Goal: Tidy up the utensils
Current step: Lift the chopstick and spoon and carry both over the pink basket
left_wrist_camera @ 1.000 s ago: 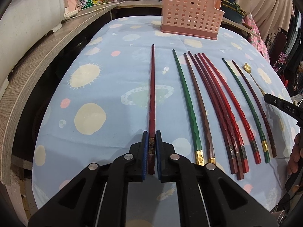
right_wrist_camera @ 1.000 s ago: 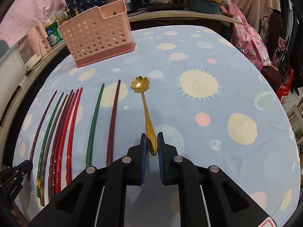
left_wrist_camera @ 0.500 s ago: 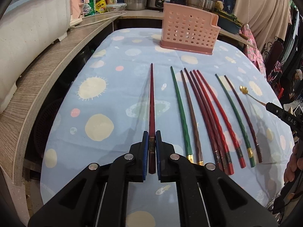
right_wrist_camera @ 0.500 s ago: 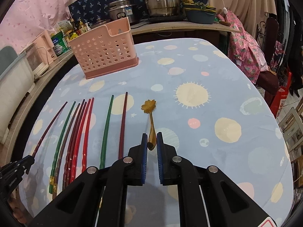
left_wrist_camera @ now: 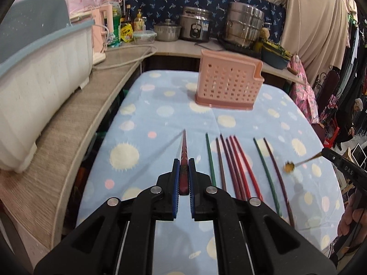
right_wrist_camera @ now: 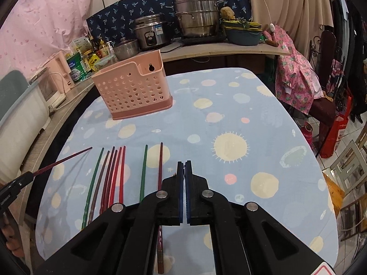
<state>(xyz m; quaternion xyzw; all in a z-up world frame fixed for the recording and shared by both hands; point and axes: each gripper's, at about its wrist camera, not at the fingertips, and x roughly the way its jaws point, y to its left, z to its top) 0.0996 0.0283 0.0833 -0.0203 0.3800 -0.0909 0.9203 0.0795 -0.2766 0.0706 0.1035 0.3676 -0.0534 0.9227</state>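
Observation:
My left gripper is shut on a dark red chopstick and holds it lifted above the table, tip pointing forward; it also shows in the right wrist view. My right gripper is shut on a gold flower spoon, held in the air; in the right wrist view the spoon is hidden between the jaws. Several red, green and brown chopsticks lie in a row on the blue spotted tablecloth. The pink perforated utensil holder stands upright at the far end.
A wooden counter runs along the left with a white tub. Pots and a rice cooker stand on the back counter. A chair with pink cloth stands at the right.
Both grippers have risen and tilted up. The dark red chopstick and the gold spoon have left the table and now hang in the air.

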